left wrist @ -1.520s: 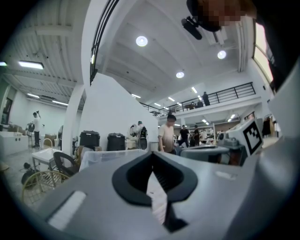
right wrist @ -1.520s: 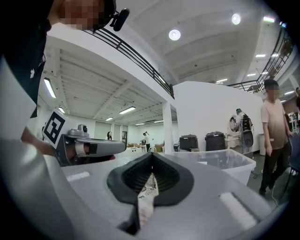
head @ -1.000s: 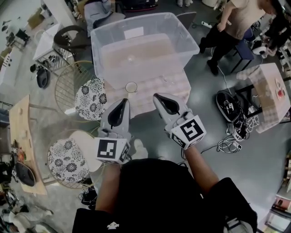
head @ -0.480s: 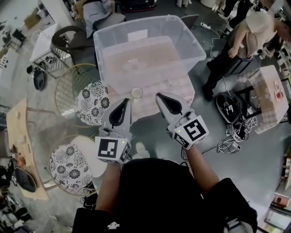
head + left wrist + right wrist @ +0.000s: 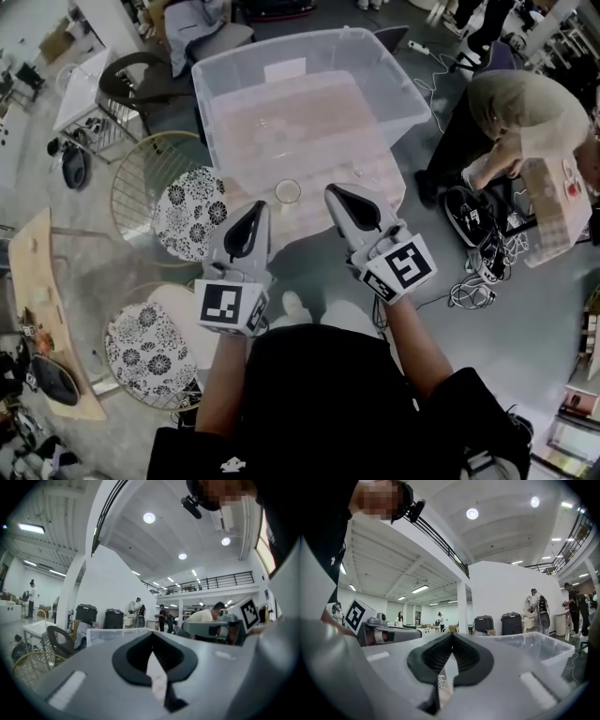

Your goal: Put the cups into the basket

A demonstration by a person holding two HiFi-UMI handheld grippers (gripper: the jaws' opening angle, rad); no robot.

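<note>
A large clear plastic bin (image 5: 394, 89) stands on a small table with a pale checked cloth (image 5: 323, 220), in the head view. One clear cup (image 5: 288, 192) stands on the cloth in front of the bin. A second clear cup (image 5: 357, 172) looks to stand by the bin's near right wall. My left gripper (image 5: 254, 208) is shut and empty, just short of the table edge, left of the cup. My right gripper (image 5: 334, 193) is also shut and empty, to the cup's right. The bin's rim shows past the shut left jaws (image 5: 108, 632) and the right ones (image 5: 539, 646).
Two stools with floral cushions (image 5: 190, 208) (image 5: 141, 345) stand by a round wire-and-glass table (image 5: 141, 183) on my left. A person (image 5: 525, 112) bends over on the right beside a dark bag and cables (image 5: 478, 253) on the floor. A dark chair (image 5: 141, 80) is behind the bin.
Both grippers have drawn closer to the table, still shut; the cup now sits nearer their tips. The person on the right has stepped in and bent down.
</note>
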